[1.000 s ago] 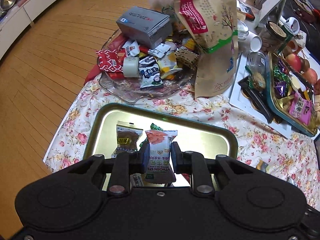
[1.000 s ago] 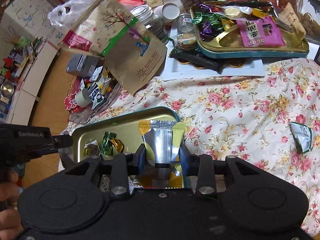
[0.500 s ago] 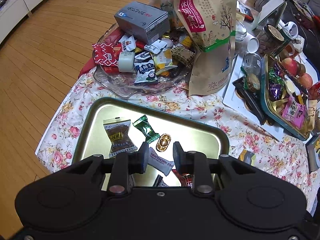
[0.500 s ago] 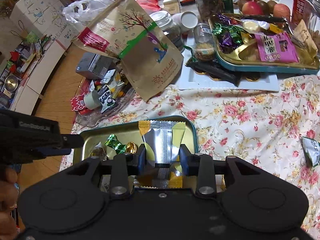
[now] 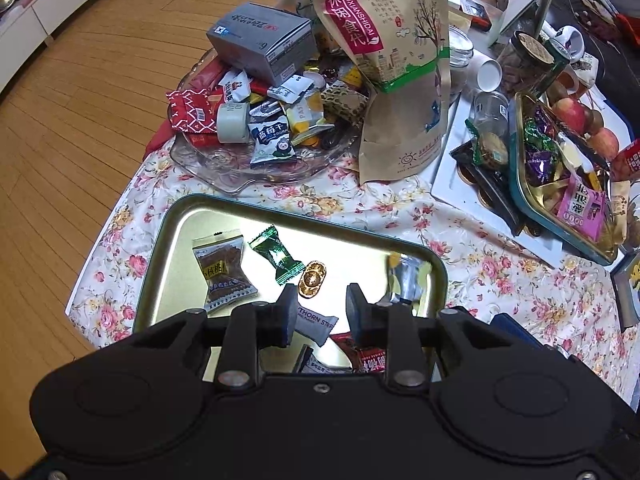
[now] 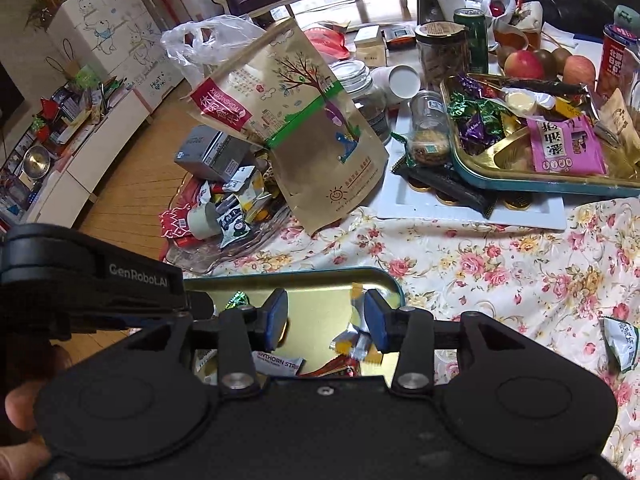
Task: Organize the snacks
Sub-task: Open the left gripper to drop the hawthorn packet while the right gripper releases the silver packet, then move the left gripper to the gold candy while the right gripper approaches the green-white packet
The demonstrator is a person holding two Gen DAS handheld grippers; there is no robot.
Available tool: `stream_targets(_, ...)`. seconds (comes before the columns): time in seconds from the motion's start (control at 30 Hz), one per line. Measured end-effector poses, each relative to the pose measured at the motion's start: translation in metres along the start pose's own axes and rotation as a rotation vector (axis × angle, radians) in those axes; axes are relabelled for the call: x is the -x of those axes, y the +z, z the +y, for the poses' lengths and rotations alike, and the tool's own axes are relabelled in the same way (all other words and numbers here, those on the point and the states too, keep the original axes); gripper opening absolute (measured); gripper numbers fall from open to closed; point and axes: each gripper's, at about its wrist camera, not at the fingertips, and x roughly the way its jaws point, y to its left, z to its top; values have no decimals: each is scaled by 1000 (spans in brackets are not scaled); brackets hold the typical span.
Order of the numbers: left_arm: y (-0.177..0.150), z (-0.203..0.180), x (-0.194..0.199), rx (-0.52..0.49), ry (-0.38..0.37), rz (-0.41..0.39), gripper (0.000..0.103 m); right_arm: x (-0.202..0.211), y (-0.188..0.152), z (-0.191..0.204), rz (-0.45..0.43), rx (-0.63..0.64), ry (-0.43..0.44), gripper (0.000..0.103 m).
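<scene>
A gold metal tray (image 5: pixel 168 240) sat on the floral cloth, holding loose snacks. A brown walnut-cake packet (image 5: pixel 223 270) lay flat at its left, a green twist-wrapped candy (image 5: pixel 276 254) just beside it, then a gold ingot-shaped chocolate (image 5: pixel 311 279). Nearer lay a grey hawthorn strip packet (image 5: pixel 316 324). A silver-and-yellow sachet (image 6: pixel 354 342) was tumbling at the right end.

Bare patch of my gold tray (image 5: pixel 192 216) at the far-left corner; past it the glass dish (image 5: pixel 224 176) and tall kraft bag (image 5: pixel 400 80) wall things off.
</scene>
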Motion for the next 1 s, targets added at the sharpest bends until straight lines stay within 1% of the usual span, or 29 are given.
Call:
stream_targets(0.27, -4, -9, -2, -25, 1, 5, 36, -2, -2, -10, 37, -20, -31, 45)
stream_targets(0.47, -9, -21, -4, -56, -2, 17, 36, 2, -1, -27, 47, -44, -67, 45)
stream_targets(0.7, -19, -46, -9, -126, -12, 41, 36, 9, -2, -58, 54, -62, -117, 45)
stream_targets(1.0, -40, -87, -20, -232, -14, 81, 36, 22, -9, -107, 72, -96, -179, 45)
